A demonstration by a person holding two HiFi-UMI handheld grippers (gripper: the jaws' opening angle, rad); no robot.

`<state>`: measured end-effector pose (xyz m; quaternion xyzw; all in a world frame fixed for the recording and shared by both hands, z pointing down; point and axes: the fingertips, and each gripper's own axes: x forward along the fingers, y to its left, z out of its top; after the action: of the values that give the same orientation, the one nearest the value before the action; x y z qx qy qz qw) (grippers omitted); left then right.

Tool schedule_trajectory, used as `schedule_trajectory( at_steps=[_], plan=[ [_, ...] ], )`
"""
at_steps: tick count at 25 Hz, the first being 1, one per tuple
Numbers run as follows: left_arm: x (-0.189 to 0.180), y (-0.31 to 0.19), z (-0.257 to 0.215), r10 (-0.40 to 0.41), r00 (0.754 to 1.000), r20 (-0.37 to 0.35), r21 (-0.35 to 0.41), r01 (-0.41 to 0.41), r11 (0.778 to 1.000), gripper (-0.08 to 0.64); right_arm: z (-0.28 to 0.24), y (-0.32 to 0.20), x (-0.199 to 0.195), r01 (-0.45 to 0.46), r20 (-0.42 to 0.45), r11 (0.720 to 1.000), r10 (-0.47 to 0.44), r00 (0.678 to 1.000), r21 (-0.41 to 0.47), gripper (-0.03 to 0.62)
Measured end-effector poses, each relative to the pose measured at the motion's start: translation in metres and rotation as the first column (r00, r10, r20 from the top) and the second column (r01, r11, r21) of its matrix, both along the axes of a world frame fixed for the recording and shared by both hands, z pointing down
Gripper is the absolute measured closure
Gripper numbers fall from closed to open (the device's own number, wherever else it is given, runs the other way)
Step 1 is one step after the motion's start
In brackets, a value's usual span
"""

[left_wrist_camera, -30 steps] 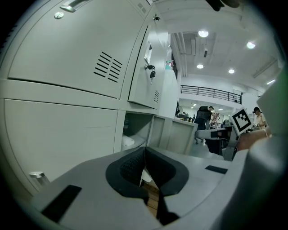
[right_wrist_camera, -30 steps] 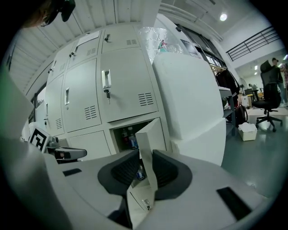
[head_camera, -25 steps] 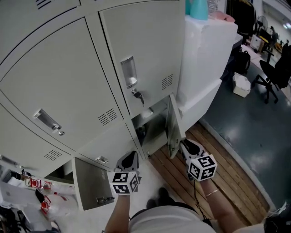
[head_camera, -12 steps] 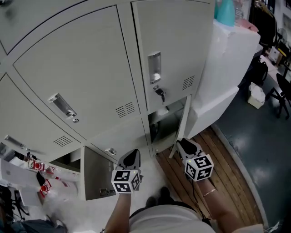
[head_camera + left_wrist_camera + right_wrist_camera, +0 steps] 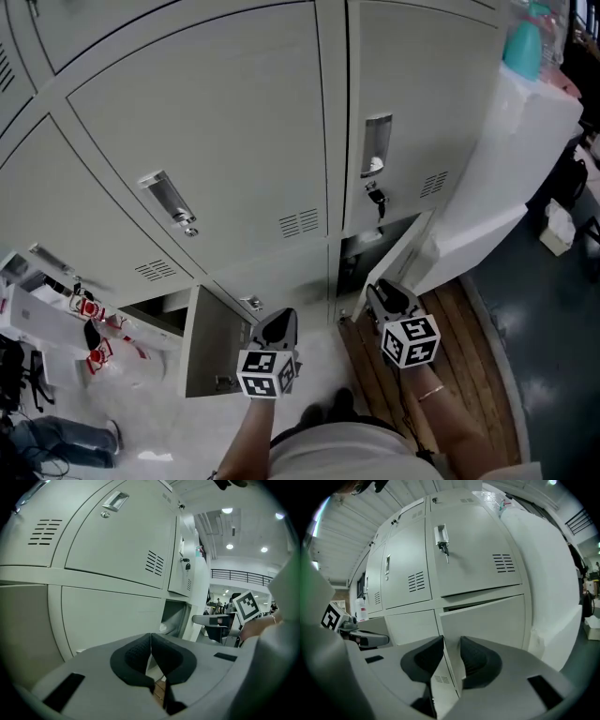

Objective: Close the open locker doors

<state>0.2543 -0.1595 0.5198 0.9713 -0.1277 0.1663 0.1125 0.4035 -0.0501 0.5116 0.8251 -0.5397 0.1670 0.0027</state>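
The grey lockers fill the head view. In the bottom row, the left door (image 5: 211, 342) stands wide open and the right door (image 5: 394, 264) hangs partly open. My right gripper (image 5: 382, 292) is at the right door's free edge. In the right gripper view that door (image 5: 487, 620) is close ahead and its edge shows in the gap of the right gripper (image 5: 451, 656), whose jaws are opening and not pressing on it. My left gripper (image 5: 278, 326) hovers between the two doors. Its pads meet with nothing between them, as seen on the left gripper (image 5: 151, 644).
A tall white block (image 5: 506, 169) with a teal bottle (image 5: 523, 47) on top stands right of the lockers. Wooden planks (image 5: 469, 356) lie under my right arm. Bags and clutter (image 5: 84, 347) sit at the left. A key (image 5: 377, 199) hangs in the upper right door.
The bottom right door has swung nearer to its opening, with my right gripper staying at its edge. My head view has shifted, so the lockers sit further right in it.
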Motion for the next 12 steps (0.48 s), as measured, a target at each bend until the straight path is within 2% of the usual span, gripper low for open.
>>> schedule_trajectory(
  at_steps=[12],
  plan=[
    [-0.005, -0.015, 0.002, -0.054, 0.998, 0.009, -0.015, 0.054, 0.998, 0.540, 0.006, -0.060, 0.013, 0.059, -0.001, 0.998, -0.059, 0.998, -0.027, 0.492]
  ],
)
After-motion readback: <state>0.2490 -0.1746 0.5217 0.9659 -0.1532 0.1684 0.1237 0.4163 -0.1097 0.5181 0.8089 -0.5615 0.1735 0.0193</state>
